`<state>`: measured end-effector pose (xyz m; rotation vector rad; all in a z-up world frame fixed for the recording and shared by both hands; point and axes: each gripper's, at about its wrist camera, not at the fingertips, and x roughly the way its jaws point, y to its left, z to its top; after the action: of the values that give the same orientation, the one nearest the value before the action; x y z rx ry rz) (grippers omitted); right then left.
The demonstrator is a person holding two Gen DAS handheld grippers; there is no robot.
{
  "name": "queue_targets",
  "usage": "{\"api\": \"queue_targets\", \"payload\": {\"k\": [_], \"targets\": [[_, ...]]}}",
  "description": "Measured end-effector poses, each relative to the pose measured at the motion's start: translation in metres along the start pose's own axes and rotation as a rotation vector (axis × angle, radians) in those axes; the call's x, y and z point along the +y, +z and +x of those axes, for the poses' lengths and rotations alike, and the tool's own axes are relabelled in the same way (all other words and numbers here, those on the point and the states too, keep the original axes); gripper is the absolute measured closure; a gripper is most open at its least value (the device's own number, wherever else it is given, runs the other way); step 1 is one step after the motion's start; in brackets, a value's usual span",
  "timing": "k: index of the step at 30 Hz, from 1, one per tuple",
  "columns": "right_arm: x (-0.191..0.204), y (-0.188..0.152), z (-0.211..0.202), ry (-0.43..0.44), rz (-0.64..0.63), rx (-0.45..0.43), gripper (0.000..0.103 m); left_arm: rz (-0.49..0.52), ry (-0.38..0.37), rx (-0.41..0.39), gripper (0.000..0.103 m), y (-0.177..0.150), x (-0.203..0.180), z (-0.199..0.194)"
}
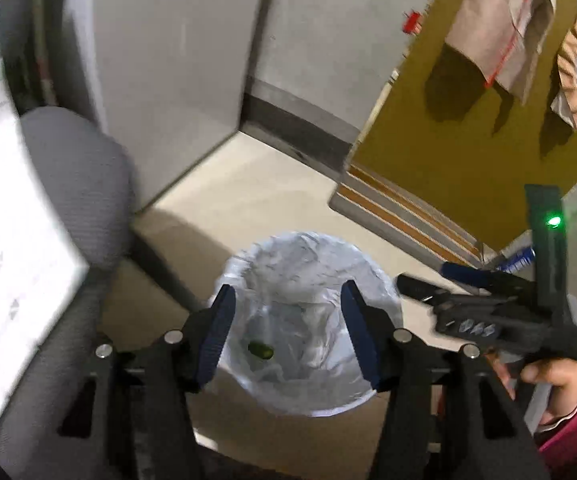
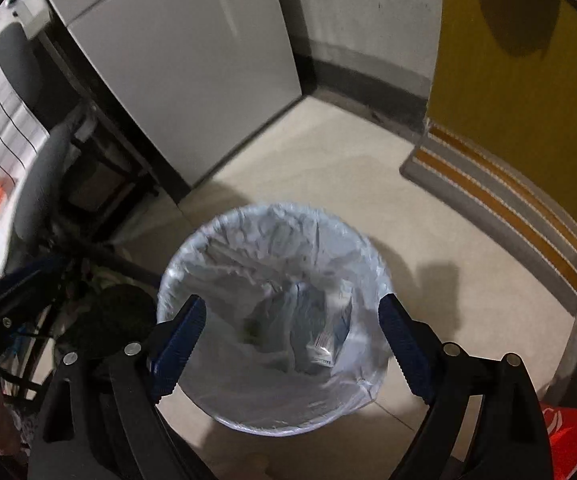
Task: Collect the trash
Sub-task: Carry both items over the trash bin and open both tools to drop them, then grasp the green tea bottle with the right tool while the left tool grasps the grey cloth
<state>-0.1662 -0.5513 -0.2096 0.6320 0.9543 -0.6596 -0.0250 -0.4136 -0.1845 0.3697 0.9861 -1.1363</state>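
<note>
Both grippers point steeply down over a round waste bin lined with a crinkled white plastic bag [image 2: 272,412], which stands on a pale tiled floor [image 2: 328,160].

The left gripper [image 1: 286,338] has its blue-padded jaws apart, with nothing between them. Seen past its fingers, a small green object [image 1: 260,350] lies inside the liner, low in the bin.

The right gripper [image 2: 290,344] also has its jaws spread wide and empty. Beneath it, a flat packet with blue and white print [image 2: 326,340] rests among the folds of the bag.

In the left wrist view, a hand [image 1: 548,376] in a pink sleeve holds the right tool's handle beside the bin. A grey upholstered chair [image 1: 76,184] stands to the left, a yellow wall panel [image 1: 468,152] to the right.
</note>
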Motion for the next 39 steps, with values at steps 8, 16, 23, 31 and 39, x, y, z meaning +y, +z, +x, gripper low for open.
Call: {"api": "queue_targets", "payload": {"k": [8, 16, 23, 31, 39], "targets": [[0.084, 0.027, -0.079, 0.142, -0.154, -0.225, 0.015, -0.081, 0.200, -0.150, 0.043, -0.022, 0.054, -0.095], [0.239, 0.006, -0.090, 0.348, -0.496, -0.229, 0.015, -0.268, 0.460, -0.202, 0.041, -0.088, 0.135, -0.188], [0.363, -0.025, -0.078, 0.509, -0.743, -0.175, 0.026, -0.487, 0.659, -0.234, 0.041, -0.152, 0.220, -0.269], [0.469, -0.046, -0.056, 0.558, -0.960, -0.151, 0.036, -0.638, 0.724, -0.266, 0.039, -0.181, 0.280, -0.306], [0.531, -0.057, -0.017, 0.398, -1.047, -0.147, 0.021, -0.673, 0.728, -0.259, 0.034, -0.192, 0.305, -0.303]]}}
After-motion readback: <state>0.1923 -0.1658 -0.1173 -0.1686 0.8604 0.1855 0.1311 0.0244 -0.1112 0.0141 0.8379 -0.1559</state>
